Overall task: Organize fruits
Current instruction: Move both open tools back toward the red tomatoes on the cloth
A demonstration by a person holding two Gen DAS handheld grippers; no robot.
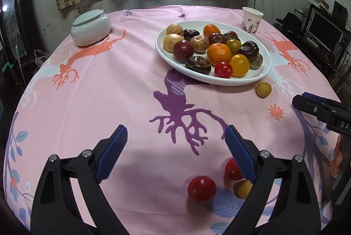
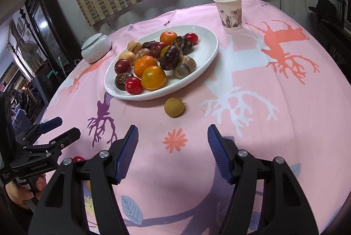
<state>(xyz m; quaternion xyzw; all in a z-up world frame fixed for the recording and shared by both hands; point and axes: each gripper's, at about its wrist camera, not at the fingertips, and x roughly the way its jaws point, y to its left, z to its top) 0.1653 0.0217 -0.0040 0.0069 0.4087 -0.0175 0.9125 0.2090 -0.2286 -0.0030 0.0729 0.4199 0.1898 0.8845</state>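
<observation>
At the far left of your table sits a squat pale-green ceramic jar with a lid (image 1: 91,27), well apart from everything else on the pink tablecloth printed with trees and leaves (image 1: 109,90). Your left gripper (image 1: 176,153) hangs over the near part of the cloth with its blue-padded jaws spread wide and nothing between them. Just beside its right finger lie three loose fruits: a round red cherry tomato (image 1: 201,188) out in the open, a second red tomato (image 1: 232,169) partly hidden behind the finger, and a small tan longan (image 1: 243,188) touching that finger's edge. Further back and to the right stands the oval white ceramic plate (image 1: 261,76), piled with oranges, dark plums, brown speckled fruits, a yellow tomato and a red one. Another tan longan (image 2: 174,107) rests on the cloth just in front of the plate's near rim. Your right gripper (image 2: 173,153) hovers near that longan, jaws moderately apart and empty. At the far right, a white printed paper cup (image 2: 230,13) stands upright.
</observation>
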